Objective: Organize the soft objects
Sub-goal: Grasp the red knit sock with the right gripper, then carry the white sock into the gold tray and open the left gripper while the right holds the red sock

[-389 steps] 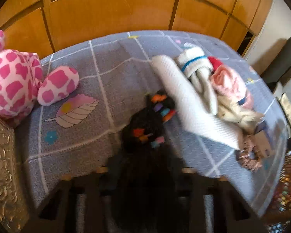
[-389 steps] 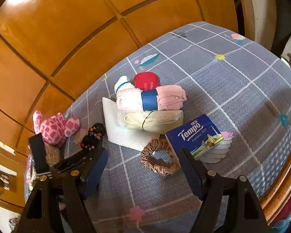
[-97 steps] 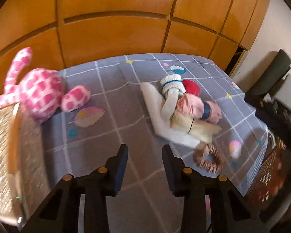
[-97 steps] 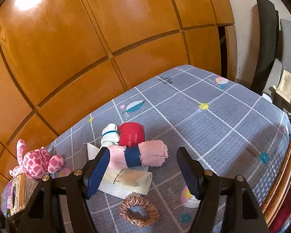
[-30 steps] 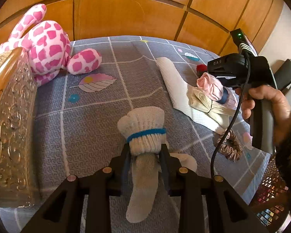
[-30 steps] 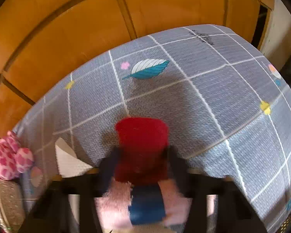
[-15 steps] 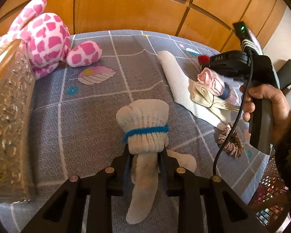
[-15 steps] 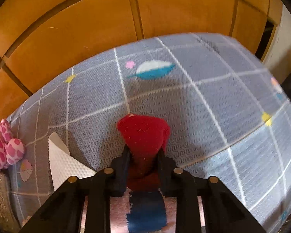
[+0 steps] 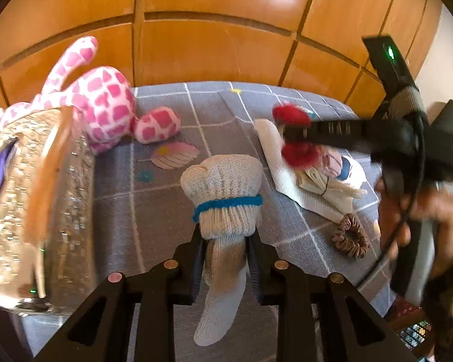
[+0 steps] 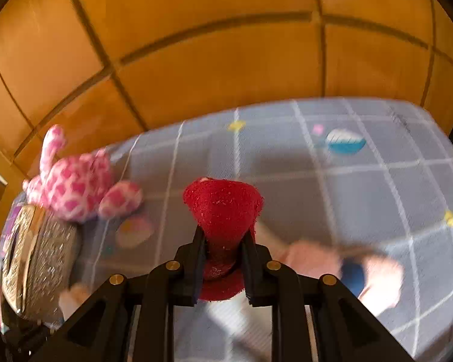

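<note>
Carrying two items at once, the left gripper [image 9: 226, 252] has its fingers clenched on a white sock [image 9: 223, 208] and the right gripper [image 10: 223, 252] on a red cloth [image 10: 223, 208], both above the bed [image 9: 166, 211]. Rolled cloths [image 9: 326, 178] and a scrunchie [image 9: 350, 239], clear only in the left view, remain unsorted.

A cream knitted sock bundle [image 9: 223, 194], banded in blue, is pinched upright, its tail hanging; a red fuzzy roll [image 10: 223, 208] is squeezed likewise; pink roll [image 9: 332, 163], beige bundle [image 9: 326, 184] and brown scrunchie [image 9: 350, 235] lie on the bed.
</note>
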The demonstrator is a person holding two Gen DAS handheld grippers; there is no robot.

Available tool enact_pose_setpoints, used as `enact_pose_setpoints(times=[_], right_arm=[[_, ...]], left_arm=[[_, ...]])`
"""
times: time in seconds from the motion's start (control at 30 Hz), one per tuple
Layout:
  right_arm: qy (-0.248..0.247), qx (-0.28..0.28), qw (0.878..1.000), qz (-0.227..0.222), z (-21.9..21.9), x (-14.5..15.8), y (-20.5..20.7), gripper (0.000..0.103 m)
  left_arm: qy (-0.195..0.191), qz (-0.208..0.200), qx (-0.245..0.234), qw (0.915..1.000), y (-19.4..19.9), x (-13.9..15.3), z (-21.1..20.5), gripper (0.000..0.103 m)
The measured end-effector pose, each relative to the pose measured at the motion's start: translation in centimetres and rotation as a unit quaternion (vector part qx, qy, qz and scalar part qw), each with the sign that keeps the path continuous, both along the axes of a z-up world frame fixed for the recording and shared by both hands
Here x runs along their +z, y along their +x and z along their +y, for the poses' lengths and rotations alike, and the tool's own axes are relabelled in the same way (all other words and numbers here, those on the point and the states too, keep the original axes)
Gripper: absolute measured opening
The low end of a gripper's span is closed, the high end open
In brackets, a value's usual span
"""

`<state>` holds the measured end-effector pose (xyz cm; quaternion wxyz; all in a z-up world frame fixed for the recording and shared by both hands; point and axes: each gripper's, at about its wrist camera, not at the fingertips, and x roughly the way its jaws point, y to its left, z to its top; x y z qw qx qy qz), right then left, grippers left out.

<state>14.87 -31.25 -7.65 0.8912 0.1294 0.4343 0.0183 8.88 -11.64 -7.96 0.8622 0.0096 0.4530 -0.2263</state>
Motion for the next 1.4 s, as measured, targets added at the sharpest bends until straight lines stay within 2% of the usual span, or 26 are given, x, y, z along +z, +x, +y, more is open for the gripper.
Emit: enact_pose_setpoints(times=[0.17,0.33,0.77,0.9,1.4], right_arm=[[0.025,0.005,0.998,0.063,2.0,-1.6,-2.6,0.02],[0.009,-0.021,0.992,0.122,2.6,-4.9,-4.8,0.02],[-0.026,-0.019,0.994,0.1,4.3,-5.6,-5.2,0.02],[-0.033,-0.019,0.995,0.097,4.1,-5.0,-5.3,0.02],[-0.047,-0.022,0.995,0.088,4.6,-4.9,-5.4,0.02]], left_arm=[[-0.004,-0.007,0.015,0.9999,-0.3,1.2,1.3,0.026],[0.001,-0.016,0.017,0.9997,-0.8,2.2,2.1,0.026],[-0.007,-0.061,0.057,0.9965,0.5,6.8,4.7,0.026],[-0.016,-0.071,0.085,0.9938,1.1,7.9,6.3,0.026],[-0.024,-0.103,0.197,0.9747,0.1,9.8,14.0,0.026]])
